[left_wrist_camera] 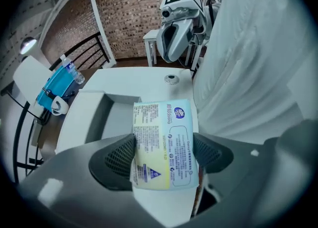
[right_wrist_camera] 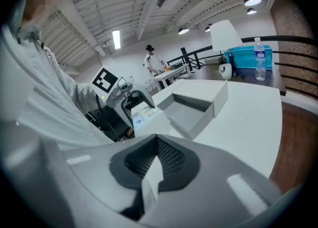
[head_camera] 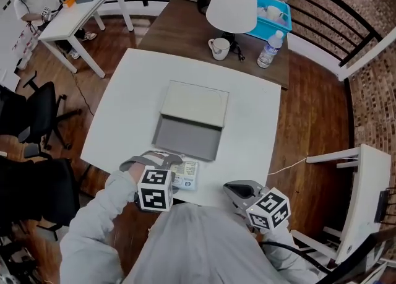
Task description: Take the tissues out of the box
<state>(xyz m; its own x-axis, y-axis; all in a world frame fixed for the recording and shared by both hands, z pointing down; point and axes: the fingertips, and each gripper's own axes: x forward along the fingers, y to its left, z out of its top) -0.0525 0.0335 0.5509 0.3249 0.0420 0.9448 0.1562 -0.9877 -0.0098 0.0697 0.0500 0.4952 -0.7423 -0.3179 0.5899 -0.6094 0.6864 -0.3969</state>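
Clearly my left gripper (left_wrist_camera: 164,153) is clamped on the tissue pack (left_wrist_camera: 166,135), one dark meshed pad pressed into each long side, while my right gripper (right_wrist_camera: 156,160) sits with its jaws closed together on nothing. The pack is already out of the box (head_camera: 185,143), at the near edge of the white table (head_camera: 247,122), just beside the box's front wall. I judge the lift-out done; the next move calls for lowering the pack flat and easing the jaws off. Its wrapper is glossy printed film, soft and yielding. The box is rigid, square-cornered board with a flat grey interior that looks bare.
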